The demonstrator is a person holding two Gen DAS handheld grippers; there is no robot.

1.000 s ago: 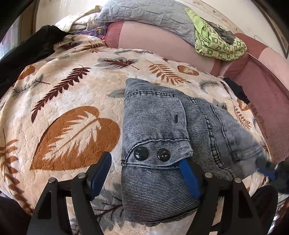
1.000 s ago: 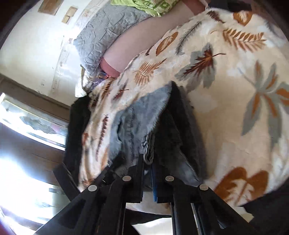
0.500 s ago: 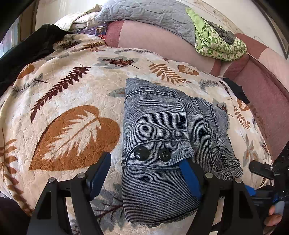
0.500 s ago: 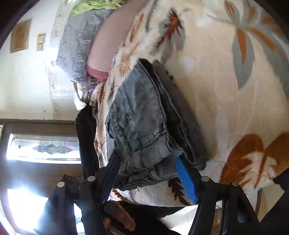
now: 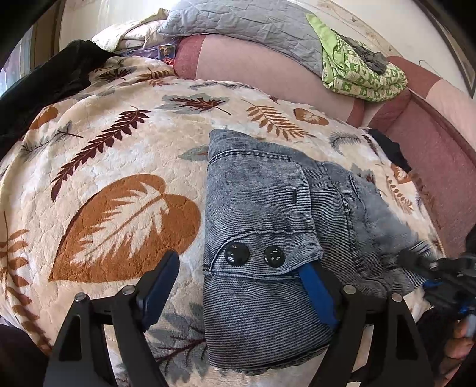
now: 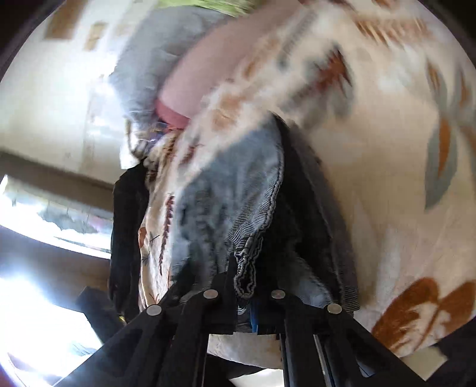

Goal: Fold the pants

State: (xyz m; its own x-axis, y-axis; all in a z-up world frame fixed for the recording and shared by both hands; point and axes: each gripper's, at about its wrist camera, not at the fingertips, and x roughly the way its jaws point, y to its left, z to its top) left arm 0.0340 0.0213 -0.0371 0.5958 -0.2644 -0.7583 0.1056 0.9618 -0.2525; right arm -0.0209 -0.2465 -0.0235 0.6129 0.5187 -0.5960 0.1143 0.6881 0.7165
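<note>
Grey-blue denim pants [image 5: 267, 226], folded into a thick bundle with two black buttons, lie on a leaf-patterned blanket [image 5: 119, 166]. My left gripper [image 5: 238, 285] is open; its right fingertip [image 5: 315, 288] is tucked under the buttoned flap, its left fingertip rests on the blanket. My right gripper [image 6: 245, 294] is shut on the pants' right edge [image 6: 247, 268]; it also shows, blurred, in the left wrist view [image 5: 440, 277], pulling that edge out to the right.
A pink sofa back [image 5: 267, 71] runs behind, with a grey quilted cushion [image 5: 244, 26] and a green patterned cloth [image 5: 357, 74] on it. A black garment [image 5: 47, 86] lies at the blanket's far left. A bright window [image 6: 35, 214] is beyond.
My right gripper was shut on the edge, opened half a second ago, and is now shut on the pants' right edge again, lifting it. The left gripper has not moved.
</note>
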